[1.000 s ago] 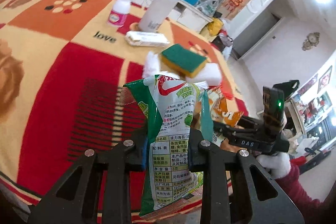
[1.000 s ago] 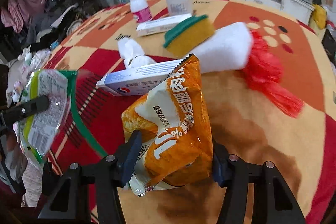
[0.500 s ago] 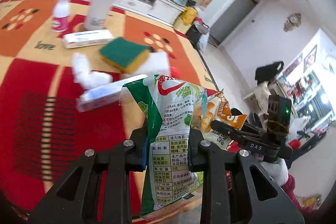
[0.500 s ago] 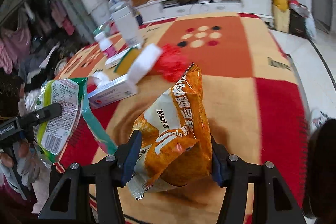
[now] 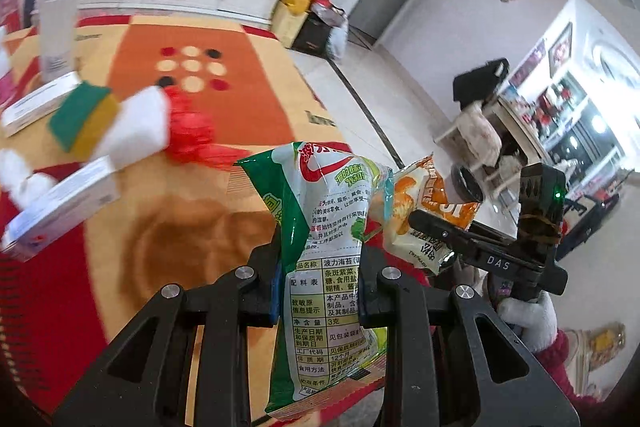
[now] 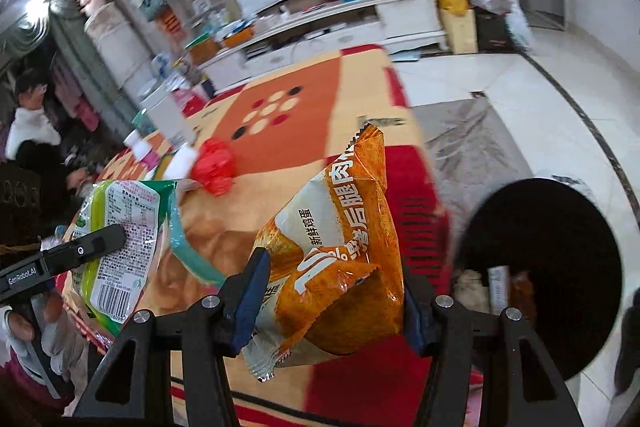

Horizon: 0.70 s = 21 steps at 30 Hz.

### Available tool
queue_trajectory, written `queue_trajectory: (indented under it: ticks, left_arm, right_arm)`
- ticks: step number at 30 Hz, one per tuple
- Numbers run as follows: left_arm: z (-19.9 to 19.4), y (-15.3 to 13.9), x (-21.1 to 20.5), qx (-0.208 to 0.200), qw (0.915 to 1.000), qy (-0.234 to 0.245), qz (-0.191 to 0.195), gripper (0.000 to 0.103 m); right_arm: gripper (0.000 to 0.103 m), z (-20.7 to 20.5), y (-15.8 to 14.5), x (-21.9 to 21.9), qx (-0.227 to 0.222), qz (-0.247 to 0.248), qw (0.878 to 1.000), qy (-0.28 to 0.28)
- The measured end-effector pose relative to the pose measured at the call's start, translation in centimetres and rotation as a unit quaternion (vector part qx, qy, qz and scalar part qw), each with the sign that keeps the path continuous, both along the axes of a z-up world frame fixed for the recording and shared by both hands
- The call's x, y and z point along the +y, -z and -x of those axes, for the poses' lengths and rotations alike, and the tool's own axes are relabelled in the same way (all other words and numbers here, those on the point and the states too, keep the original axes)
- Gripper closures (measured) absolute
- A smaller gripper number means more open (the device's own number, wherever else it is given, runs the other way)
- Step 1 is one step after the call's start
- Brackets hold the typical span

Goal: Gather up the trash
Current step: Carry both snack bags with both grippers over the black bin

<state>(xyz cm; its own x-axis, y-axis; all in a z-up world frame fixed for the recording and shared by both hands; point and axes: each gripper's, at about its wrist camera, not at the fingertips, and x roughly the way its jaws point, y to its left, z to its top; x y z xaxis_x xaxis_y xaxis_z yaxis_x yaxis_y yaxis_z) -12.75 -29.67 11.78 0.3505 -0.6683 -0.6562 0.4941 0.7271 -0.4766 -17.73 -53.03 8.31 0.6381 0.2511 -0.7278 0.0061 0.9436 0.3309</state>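
Observation:
My left gripper (image 5: pixel 318 285) is shut on a green and white snack wrapper (image 5: pixel 326 267), which stands upright between the pads; the same wrapper (image 6: pixel 120 247) shows at the left of the right wrist view. My right gripper (image 6: pixel 332 301) is shut on a puffy orange snack bag (image 6: pixel 344 259), also seen as the orange bag (image 5: pixel 430 215) just right of the green wrapper. Both are held above the table's near right corner. A black bin (image 6: pixel 544 279) with trash inside stands on the floor to the right.
On the red and orange tablecloth (image 5: pixel 224 99) lie a red plastic bag (image 5: pixel 188 131), a green and yellow sponge (image 5: pixel 82 115), white boxes (image 5: pixel 60 203), a tissue and a tall white bottle (image 5: pixel 56 27). A person (image 6: pixel 28 123) sits at far left. White tiled floor lies right.
Both grippers have swung right with their wrappers, from over the table's middle toward its right edge. The black bin has come into the right wrist view. Both grips are unchanged.

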Motion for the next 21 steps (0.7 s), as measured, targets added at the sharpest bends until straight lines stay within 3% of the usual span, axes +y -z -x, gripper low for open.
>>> queue_trajectory:
  ticks: [11, 21]
  left_arm:
    - [-0.8, 0.3, -9.1, -0.007, 0.9989, 0.045, -0.012, 0.079]
    - [-1.3, 1.4, -15.6, -0.006, 0.9966, 0.08, -0.021, 0.079]
  right_arm:
    - [0.047, 2.9, -0.2, -8.8, -0.003, 0.002, 0.996, 0.094]
    - [0.046, 4.3, 0.9, -13.5, 0.013, 0.007, 0.989, 0.15]
